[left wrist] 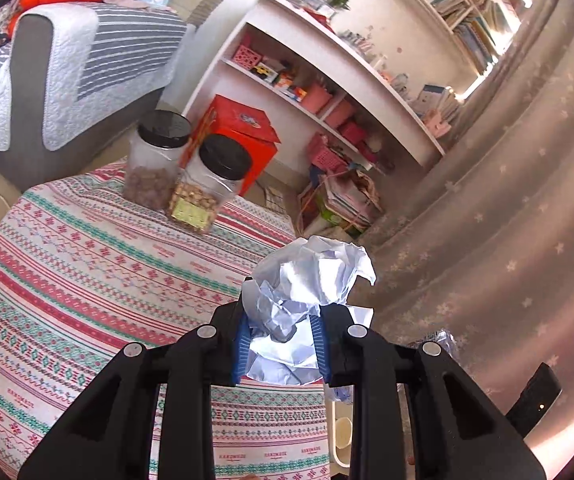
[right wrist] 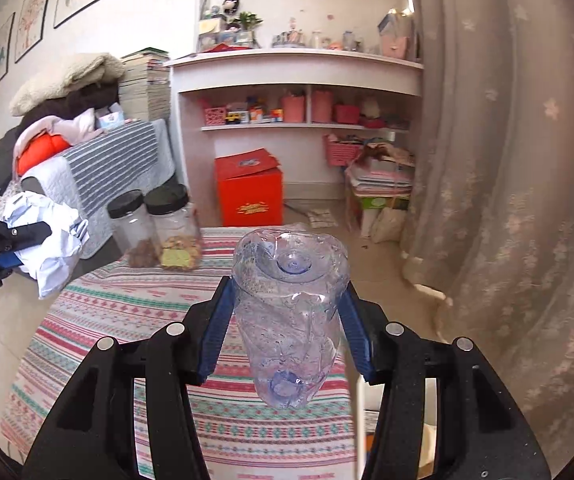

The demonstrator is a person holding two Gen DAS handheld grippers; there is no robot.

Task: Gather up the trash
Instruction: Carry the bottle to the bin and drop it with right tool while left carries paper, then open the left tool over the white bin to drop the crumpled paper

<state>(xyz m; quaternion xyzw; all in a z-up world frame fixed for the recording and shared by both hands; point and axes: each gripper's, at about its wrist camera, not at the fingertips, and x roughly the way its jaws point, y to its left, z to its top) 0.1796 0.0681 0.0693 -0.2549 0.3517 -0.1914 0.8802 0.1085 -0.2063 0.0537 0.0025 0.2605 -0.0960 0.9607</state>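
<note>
Left gripper [left wrist: 283, 344] clenched on crumpled white paper wad [left wrist: 307, 280]; right gripper [right wrist: 287, 328] grasping crushed clear plastic bottle [right wrist: 291, 312], above patterned tablecloth [right wrist: 127, 304].

The tablecloth [left wrist: 87, 280] is white with pink, red and teal folk-pattern stripes. The crumpled paper [left wrist: 311, 292] is white. The crushed bottle [right wrist: 291, 304] is clear, bluish at its neck. 2 jars [left wrist: 183, 168] have black lids. The box [right wrist: 249, 190] is red.
</note>
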